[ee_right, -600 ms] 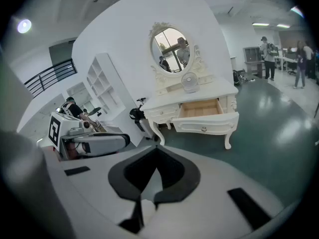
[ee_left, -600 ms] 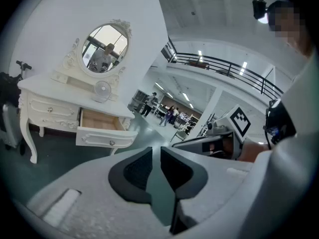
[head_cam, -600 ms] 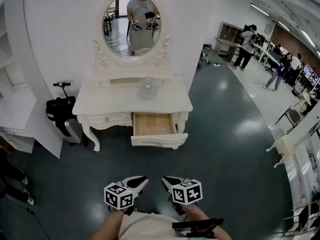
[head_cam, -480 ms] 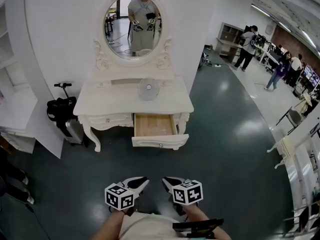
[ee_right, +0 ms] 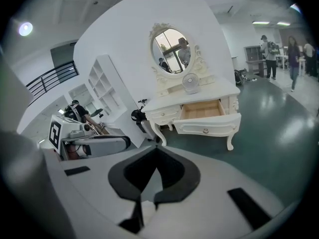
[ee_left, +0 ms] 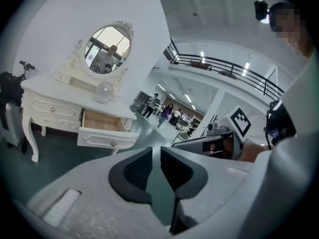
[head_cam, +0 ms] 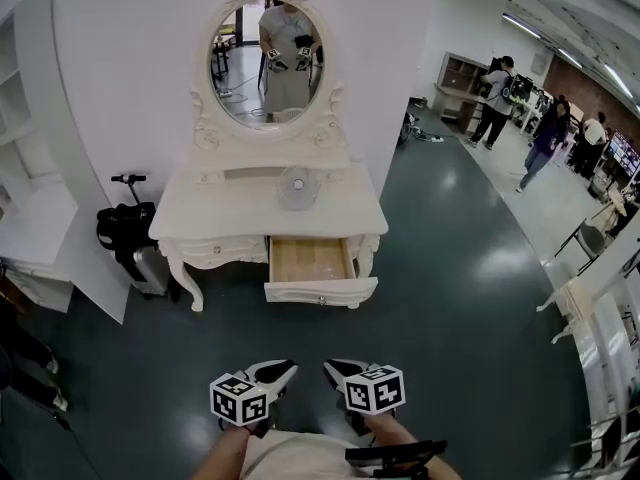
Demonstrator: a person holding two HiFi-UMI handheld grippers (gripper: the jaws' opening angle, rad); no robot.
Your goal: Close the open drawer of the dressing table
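Big open hall, dark green floor (head_cam: pixel 450 228), people walking well to the right of the dressing table (head_cam: pixel 215 216). White table set against a white wall, oval mirror (head_cam: pixel 265 53) above its worktop, small round fan (head_cam: pixel 296 182) standing on it.

Against half a second ago, almost nothing altered: only a slight shift of the head view. The open drawer (head_cam: pixel 312 260), on the table's right-hand side as seen from the person, pulled out as far as before. Wooden bottom bare, front panel and its knob (head_cam: pixel 321 299) facing the person. Both grippers as low and as far short of the table as before, side by side.

Reads as an approach barely begun, with the closing push not yet started.

On the left gripper (head_cam: pixel 272 372), jaws parted by a thin slit, nothing between them, touching nothing. On the right gripper (head_cam: pixel 342 372), jaws pressed together at the tips, empty, well apart from the drawer front.
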